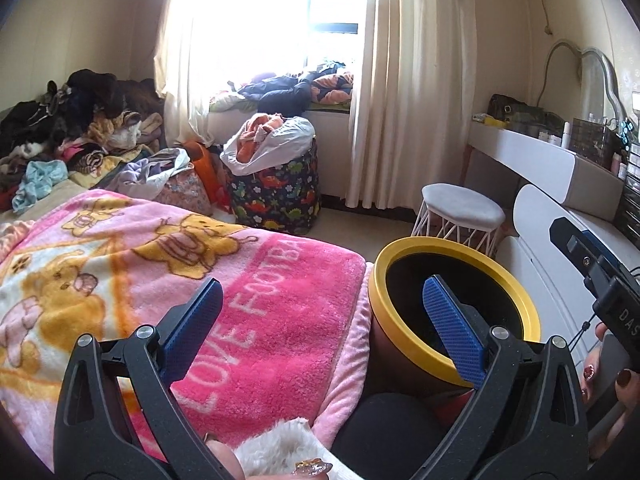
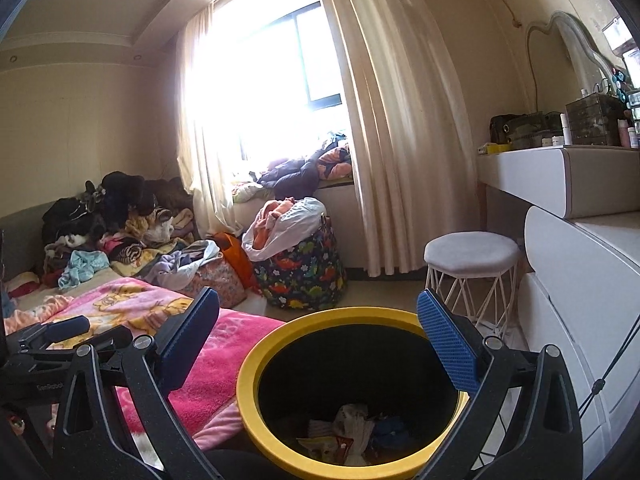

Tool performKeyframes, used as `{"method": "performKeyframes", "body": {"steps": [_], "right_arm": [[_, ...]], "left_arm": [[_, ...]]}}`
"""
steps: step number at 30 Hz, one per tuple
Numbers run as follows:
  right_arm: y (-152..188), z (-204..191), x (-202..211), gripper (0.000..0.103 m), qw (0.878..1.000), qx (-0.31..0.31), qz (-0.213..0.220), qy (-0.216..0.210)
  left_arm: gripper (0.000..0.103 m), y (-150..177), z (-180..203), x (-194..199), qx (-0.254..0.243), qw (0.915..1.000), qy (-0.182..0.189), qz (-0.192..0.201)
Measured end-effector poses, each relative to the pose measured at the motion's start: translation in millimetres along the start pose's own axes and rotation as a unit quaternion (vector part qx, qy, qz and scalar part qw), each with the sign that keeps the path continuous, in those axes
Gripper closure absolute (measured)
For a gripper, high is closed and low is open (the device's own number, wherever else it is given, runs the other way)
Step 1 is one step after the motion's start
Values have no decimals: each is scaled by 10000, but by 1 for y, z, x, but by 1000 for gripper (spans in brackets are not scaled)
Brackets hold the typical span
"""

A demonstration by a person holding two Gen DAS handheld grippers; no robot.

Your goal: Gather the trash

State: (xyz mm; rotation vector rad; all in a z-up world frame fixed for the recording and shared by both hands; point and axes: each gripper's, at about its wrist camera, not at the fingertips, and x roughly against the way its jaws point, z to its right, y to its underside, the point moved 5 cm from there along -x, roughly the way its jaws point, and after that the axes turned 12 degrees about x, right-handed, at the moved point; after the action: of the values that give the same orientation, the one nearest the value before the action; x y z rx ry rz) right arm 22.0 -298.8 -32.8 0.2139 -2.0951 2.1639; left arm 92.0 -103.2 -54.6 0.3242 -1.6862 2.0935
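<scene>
A round bin with a yellow rim [image 2: 256, 364] stands beside the bed; it also shows in the left wrist view [image 1: 384, 268]. Crumpled paper and wrappers [image 2: 352, 428] lie at its bottom. My right gripper [image 2: 318, 344] is open and empty, right above the bin's mouth. My left gripper [image 1: 320, 328] is open and empty, over the pink blanket's [image 1: 280, 300] edge, with its right finger above the bin. The right gripper's body [image 1: 596, 280] shows at the right of the left wrist view.
A pile of clothes [image 2: 120, 232] lies on the bed's far end. A dinosaur-print laundry basket [image 2: 300, 272] stands by the window. A white stool [image 2: 472, 264] and a white dressing table [image 2: 560, 184] stand at the right.
</scene>
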Motion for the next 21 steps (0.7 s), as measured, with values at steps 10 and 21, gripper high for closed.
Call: {"method": "performKeyframes", "body": {"steps": [10,21], "right_arm": [[1,-3,-1,6,10000,27,-7,8],[1,-7,1,6,10000,31,-12,7]], "left_arm": [[11,1,0,1,32,10000,14,-13],[11,2,1,1,21,10000,19,-13]]}}
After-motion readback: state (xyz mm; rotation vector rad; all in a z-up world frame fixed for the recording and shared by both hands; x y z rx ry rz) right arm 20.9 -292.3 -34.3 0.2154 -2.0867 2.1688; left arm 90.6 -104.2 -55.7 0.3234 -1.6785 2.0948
